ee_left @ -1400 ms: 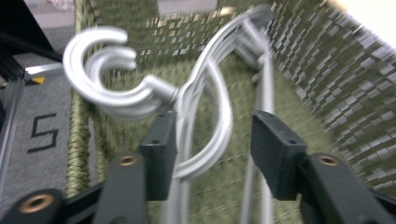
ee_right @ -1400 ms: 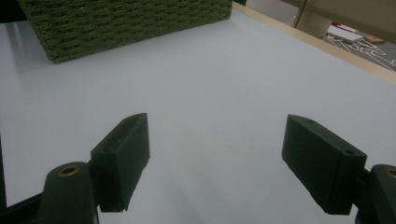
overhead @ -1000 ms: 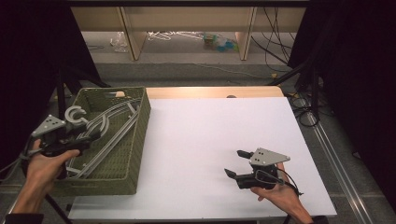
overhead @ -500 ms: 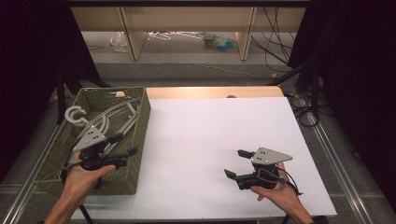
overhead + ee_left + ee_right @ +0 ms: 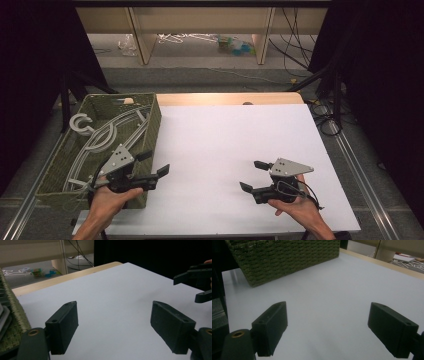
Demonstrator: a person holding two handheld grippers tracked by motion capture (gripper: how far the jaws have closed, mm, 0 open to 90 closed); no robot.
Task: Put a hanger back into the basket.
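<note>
The basket (image 5: 150,125) is olive-green woven wicker, holding pale grey hangers (image 5: 107,135). The table (image 5: 225,135) is plain white with a light wooden edge. Both grippers (image 5: 156,165) (image 5: 252,175) are black, topped by grey plates.

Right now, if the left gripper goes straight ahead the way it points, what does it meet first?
Probably the right gripper, ahead at the right. Before it, the left gripper has bare white table in line; depth is unclear.
</note>
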